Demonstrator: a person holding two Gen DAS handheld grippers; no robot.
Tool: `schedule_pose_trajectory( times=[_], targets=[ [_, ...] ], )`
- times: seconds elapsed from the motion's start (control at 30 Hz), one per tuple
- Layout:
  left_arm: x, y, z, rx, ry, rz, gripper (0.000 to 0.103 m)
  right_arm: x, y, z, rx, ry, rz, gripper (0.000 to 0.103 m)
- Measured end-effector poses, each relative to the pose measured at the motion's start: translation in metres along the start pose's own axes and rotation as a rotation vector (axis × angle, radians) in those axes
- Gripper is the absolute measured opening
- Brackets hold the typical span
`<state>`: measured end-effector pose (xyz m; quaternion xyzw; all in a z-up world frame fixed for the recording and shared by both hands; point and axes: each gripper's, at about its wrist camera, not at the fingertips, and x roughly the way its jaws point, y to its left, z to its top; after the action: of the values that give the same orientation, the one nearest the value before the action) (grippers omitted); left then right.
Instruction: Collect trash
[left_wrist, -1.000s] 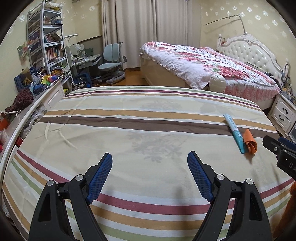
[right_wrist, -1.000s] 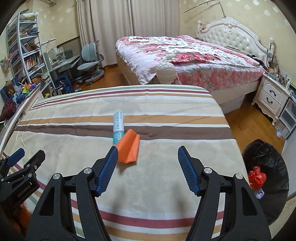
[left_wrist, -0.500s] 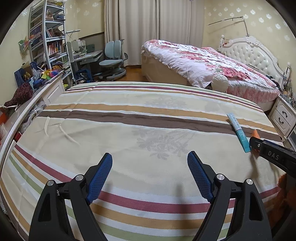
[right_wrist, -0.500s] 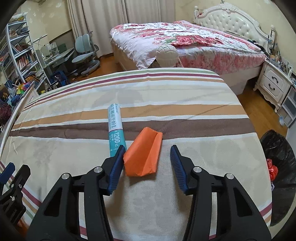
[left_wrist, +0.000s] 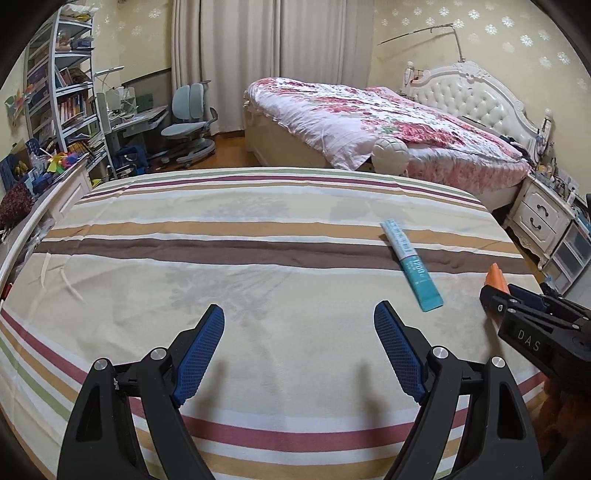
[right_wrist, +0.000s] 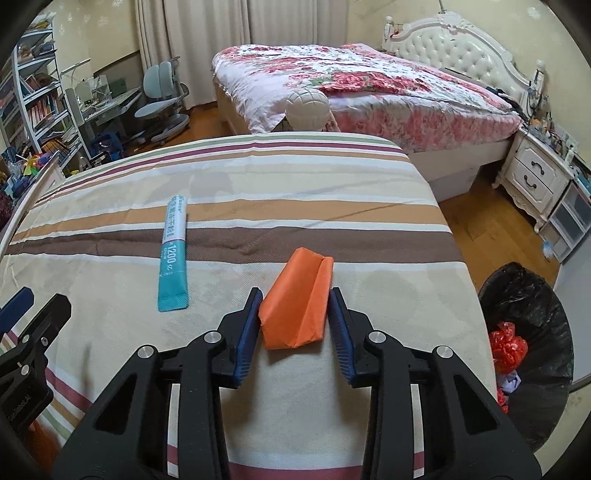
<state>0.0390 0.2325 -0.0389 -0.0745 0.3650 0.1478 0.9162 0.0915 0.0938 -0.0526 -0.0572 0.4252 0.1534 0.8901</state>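
Right gripper (right_wrist: 295, 325) low over striped bed sheet (right_wrist: 295, 192), fingers (right_wrist: 247, 332) closed in on either side of orange folded paper (right_wrist: 297, 299); pads look to be touching its edges, so judged as clamped on it, though grip appears light and only on the near half. Paper's far end pokes out beyond the fingertips, still resting on or just above the sheet; cannot tell which. Teal sachet (right_wrist: 173, 254) flat on the sheet, forward and to the left of right fingers, well apart from the paper. Black bin bag (right_wrist: 532, 332) off the bed's edge to the right of the fingers, red scraps already inside. Left gripper (left_wrist: 299, 347) hovering over bare sheet, fingers (left_wrist: 201, 350) wide apart, nothing between them; sachet (left_wrist: 412, 269) ahead and to their right. Risks from here: thin folded paper likely to buckle or slide out of a shallow pinch during the lift; a swing toward the bin could shake it loose onto the floor short of the bag. Soft sheet may bunch into the pinch if fingers press down. Sachet lies flat, so the later pickup likely to need an edge approach.
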Motion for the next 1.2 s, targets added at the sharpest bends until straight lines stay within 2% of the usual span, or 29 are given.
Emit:
schedule_pose_trajectory(
  times=[0.3, 0.6, 0.8, 0.87, 0.93, 1.13, 1.2],
  targets=[
    [0.013, -0.042, 0.008, 0.054, 0.017, -0.033, 0.081, -0.001, -0.030, -0.002, 0.010, -0.003, -0.021, 0.036],
    [0.031, -0.066, 0.020, 0.082, 0.050, -0.031, 0.081, -0.002, -0.044, -0.003, 0.047, -0.006, 0.018, 0.036],
    [0.058, -0.069, 0.030, 0.068, 0.144, -0.012, 0.081, -0.001, -0.047, -0.003, 0.055, -0.006, 0.030, 0.036],
    [0.061, -0.066, 0.031, 0.046, 0.159, -0.024, 0.074, -0.001, -0.049, -0.003, 0.060, -0.007, 0.036, 0.036],
    [0.057, -0.064, 0.029, 0.047, 0.140, -0.020, 0.058, -0.001, -0.049, -0.003, 0.061, -0.007, 0.038, 0.036],
    [0.044, -0.061, 0.018, 0.096, 0.122, -0.038, 0.024, -0.001, -0.049, -0.003, 0.060, -0.007, 0.036, 0.036],
    [0.040, -0.057, 0.016, 0.091, 0.121, -0.063, 0.022, -0.001, -0.048, -0.003, 0.056, -0.007, 0.031, 0.036]
  ],
)
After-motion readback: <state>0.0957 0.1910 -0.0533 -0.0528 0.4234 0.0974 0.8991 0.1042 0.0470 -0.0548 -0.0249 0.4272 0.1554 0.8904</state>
